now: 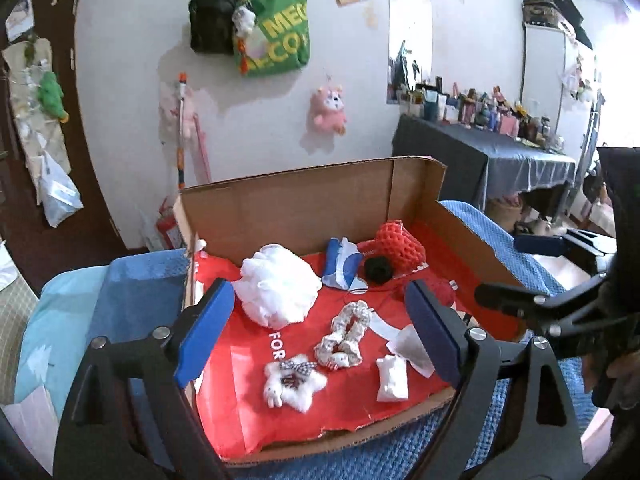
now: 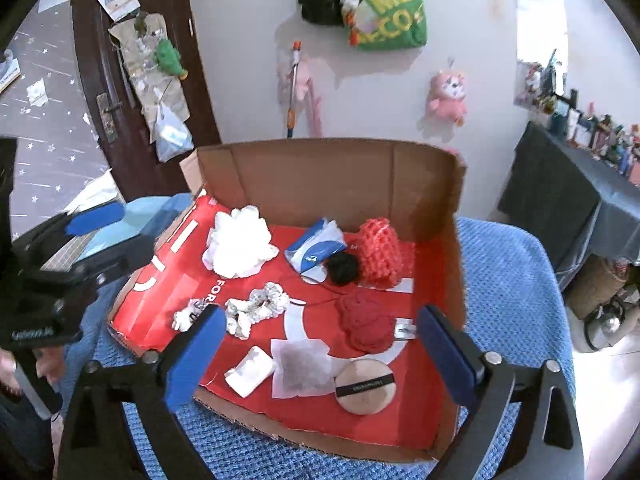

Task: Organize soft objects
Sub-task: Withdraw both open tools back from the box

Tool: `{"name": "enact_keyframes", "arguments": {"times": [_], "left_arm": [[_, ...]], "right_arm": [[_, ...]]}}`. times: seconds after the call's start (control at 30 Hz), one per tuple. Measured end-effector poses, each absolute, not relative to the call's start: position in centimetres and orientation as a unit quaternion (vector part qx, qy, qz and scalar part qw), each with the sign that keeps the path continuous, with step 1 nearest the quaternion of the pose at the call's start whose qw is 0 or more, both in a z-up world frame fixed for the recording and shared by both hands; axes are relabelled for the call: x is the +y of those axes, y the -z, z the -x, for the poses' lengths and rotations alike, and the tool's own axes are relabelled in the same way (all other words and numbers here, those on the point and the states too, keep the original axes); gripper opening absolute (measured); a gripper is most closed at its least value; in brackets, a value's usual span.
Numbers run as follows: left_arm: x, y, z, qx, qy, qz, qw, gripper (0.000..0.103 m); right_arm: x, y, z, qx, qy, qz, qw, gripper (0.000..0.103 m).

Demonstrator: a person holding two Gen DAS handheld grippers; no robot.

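A shallow cardboard box (image 1: 304, 196) (image 2: 332, 172) with a red lining lies on a blue cloth. In it lie a white mesh puff (image 1: 276, 284) (image 2: 238, 244), a blue-and-white packet (image 1: 340, 264) (image 2: 316, 248), a red foam net (image 1: 400, 246) (image 2: 380, 256), a black hair tie (image 1: 378, 270) (image 2: 342, 268), a red knit piece (image 2: 366, 322), a patterned scrunchie (image 1: 346, 334) (image 2: 256, 308), a white star plush (image 1: 294, 382), a small white pouch (image 1: 392, 378) (image 2: 250, 372), a sachet (image 2: 300, 368) and a round powder puff (image 2: 366, 386). My left gripper (image 1: 320, 332) and right gripper (image 2: 322, 354) both hover open above the box, holding nothing.
The blue cloth (image 2: 508, 280) covers the surface under the box. Bags (image 1: 272, 32) and a pink plush (image 1: 328, 110) hang on the wall behind. A dark table (image 1: 500, 156) with several small items stands at the right. A brown door (image 2: 132, 80) is at the left.
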State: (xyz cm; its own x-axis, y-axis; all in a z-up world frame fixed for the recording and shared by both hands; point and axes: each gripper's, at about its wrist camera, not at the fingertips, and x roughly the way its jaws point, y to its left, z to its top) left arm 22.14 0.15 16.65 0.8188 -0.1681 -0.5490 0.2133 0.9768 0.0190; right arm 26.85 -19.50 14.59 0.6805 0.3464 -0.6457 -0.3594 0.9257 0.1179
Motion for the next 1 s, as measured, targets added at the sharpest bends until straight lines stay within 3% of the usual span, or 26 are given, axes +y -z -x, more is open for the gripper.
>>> {"name": "enact_keyframes", "arguments": {"times": [0.43,1.0], "left_arm": [[0.7,-10.7,-20.6,0.251,0.048,-0.013,0.967,0.092],[0.0,-6.5,-22.5,0.272,0.015,-0.030,0.962,0.092]], "right_arm": [[-19.6,-10.9,-24.5,0.277,-0.100,0.040,0.955,0.103],[-19.2,-6.9,-26.0,0.276,-0.087,0.054,0.956,0.103]]}}
